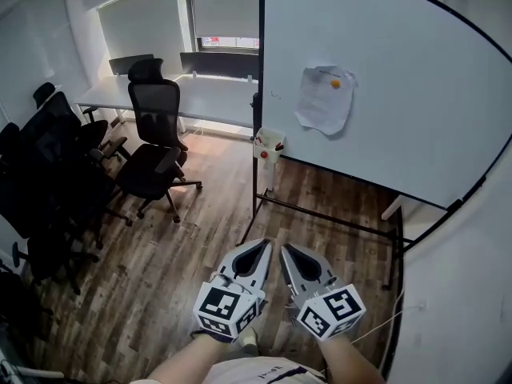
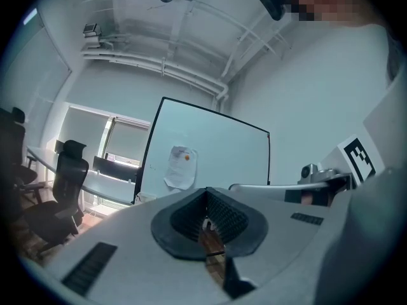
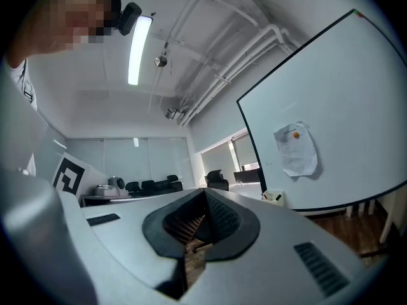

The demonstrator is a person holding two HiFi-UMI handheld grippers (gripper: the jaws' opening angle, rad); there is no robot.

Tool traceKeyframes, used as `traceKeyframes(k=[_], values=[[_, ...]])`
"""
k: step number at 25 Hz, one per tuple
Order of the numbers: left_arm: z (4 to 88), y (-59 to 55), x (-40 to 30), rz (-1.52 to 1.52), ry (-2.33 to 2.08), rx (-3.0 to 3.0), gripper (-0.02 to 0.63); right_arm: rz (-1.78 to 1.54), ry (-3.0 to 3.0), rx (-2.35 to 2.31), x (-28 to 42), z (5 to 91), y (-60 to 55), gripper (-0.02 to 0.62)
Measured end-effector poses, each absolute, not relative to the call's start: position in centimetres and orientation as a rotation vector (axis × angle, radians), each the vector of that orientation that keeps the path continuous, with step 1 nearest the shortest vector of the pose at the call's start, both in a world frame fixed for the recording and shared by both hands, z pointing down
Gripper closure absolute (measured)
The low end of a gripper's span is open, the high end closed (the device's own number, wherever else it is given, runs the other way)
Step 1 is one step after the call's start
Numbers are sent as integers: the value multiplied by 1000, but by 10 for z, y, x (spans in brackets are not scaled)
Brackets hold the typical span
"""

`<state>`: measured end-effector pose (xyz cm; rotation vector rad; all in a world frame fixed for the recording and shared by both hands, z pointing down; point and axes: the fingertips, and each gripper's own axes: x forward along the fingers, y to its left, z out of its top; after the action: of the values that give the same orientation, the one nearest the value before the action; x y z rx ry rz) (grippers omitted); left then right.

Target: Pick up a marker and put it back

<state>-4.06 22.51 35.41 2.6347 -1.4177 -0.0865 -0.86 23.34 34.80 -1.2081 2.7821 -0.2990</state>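
**Both grippers closed, markers ahead on the whiteboard frame**

Your left hand-held gripper [image 1: 263,246] and right hand-held gripper [image 1: 286,250] are shut and empty, side by side above the wood floor [image 1: 200,238]. Beyond them, the whiteboard stand's low bar [image 1: 328,218] crosses your way. The markers [image 1: 278,146] sit in a white holder [image 1: 270,138] on the whiteboard [image 1: 400,78] frame. Office chairs [image 1: 156,134] crowd the left.

Wood-grain floor [image 1: 160,278], smooth glossy whiteboard [image 1: 400,78]

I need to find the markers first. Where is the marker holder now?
In the head view, the holder sits at the whiteboard's lower left corner, below and left of the paper and right of the chairs.
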Motion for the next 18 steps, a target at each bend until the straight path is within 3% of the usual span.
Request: traceKeyframes(k=[18], values=[[383,10,-56,-28,-1438,2620,598,-311,2781,-1229,-21,370,15,591]])
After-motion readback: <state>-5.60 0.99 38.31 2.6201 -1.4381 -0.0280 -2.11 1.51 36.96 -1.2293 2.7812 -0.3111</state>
